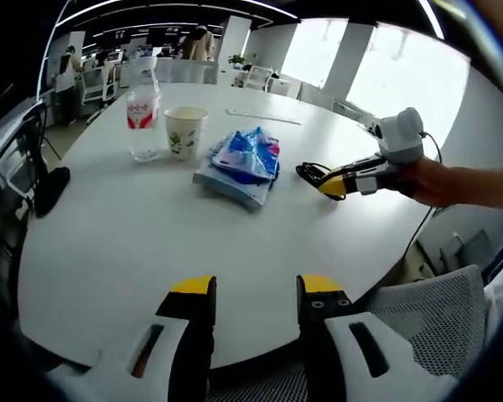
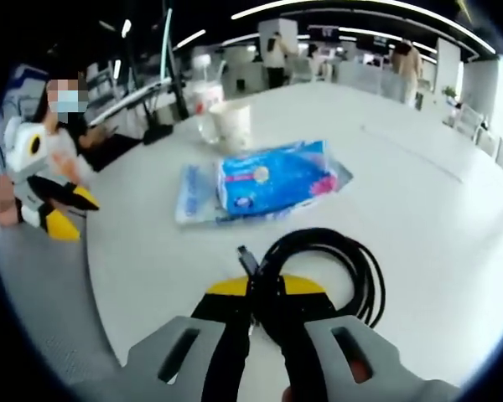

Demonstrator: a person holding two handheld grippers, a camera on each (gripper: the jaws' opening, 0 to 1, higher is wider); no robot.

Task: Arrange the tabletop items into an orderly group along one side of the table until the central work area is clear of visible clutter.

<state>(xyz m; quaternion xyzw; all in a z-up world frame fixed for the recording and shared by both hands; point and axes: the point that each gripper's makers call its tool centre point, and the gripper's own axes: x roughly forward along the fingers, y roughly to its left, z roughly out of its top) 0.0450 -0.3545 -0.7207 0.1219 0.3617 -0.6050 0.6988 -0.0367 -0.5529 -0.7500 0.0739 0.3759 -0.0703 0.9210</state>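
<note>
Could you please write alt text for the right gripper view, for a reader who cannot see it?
The right gripper is shut on a coiled black cable lying on a white table. Beyond it lie blue tissue packs, a paper cup and a water bottle; the left gripper shows at left.

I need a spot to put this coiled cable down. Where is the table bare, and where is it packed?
Bare: the wide stretch of table between the left claw and the tissue packs, and the far side beyond them. Crowded: the water bottle, paper cup and packs cluster together; the right claw holds the black cable just beside them.
</note>
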